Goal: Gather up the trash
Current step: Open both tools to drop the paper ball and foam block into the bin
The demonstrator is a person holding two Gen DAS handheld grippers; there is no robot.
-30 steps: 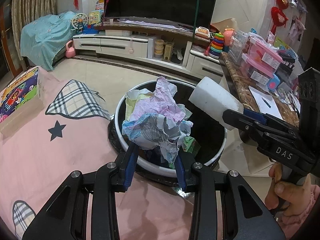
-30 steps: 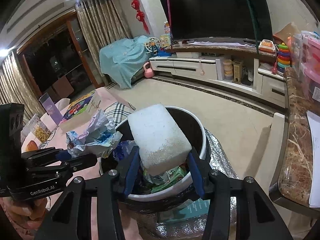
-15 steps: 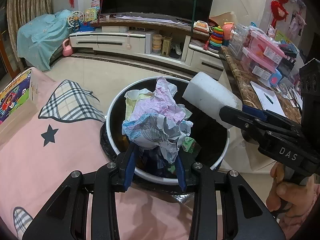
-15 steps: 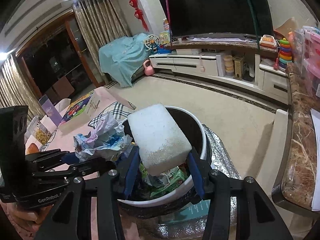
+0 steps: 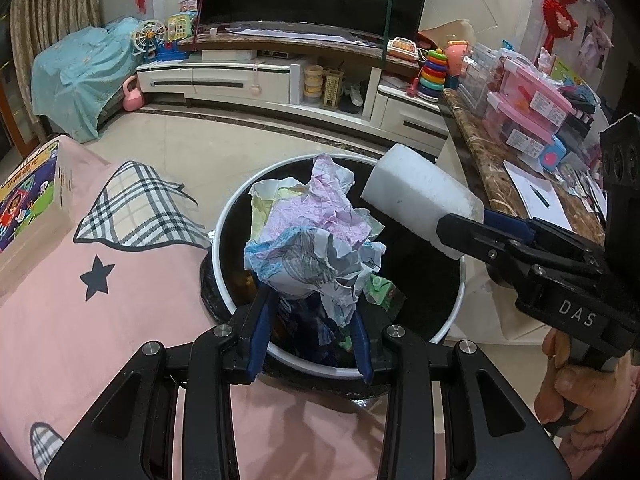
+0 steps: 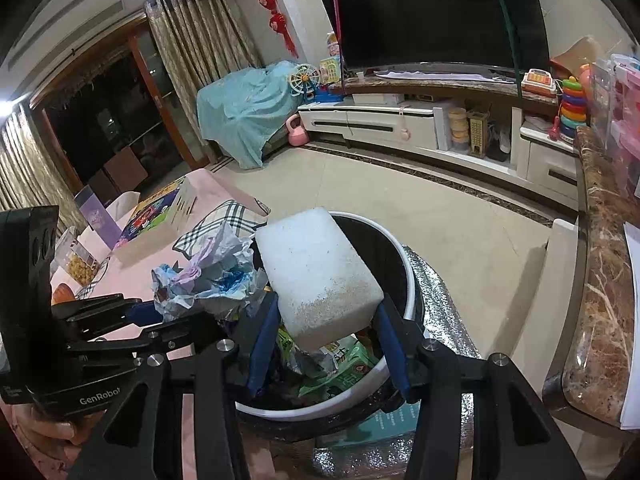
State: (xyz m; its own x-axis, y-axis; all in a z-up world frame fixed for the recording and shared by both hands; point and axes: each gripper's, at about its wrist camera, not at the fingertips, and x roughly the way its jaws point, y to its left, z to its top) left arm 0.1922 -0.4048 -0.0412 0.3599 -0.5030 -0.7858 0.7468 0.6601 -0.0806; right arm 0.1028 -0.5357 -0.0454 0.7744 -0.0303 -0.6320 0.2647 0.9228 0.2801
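My left gripper [image 5: 310,312] is shut on a crumpled paper wad [image 5: 316,240], pink, blue and white, held over the round black trash bin with a white rim [image 5: 456,308]. My right gripper [image 6: 326,320] is shut on a white foam block [image 6: 320,272], also held over the bin [image 6: 406,268]. The right gripper reaches in from the right in the left wrist view [image 5: 468,228] with the block [image 5: 420,196]. The left gripper and wad [image 6: 208,276] show at left in the right wrist view. Green packaging [image 6: 340,368] lies inside the bin.
A pink cloth-covered table [image 5: 80,320] with a plaid patch lies left of the bin, with a colourful box [image 5: 24,196] on it. A marble counter [image 6: 600,280] with papers and pink boxes stands at right. A TV cabinet [image 5: 280,76] is across the tiled floor.
Both grippers have moved forward, further over the bin, still holding the wad and the foam block. The two grippers are closer together.
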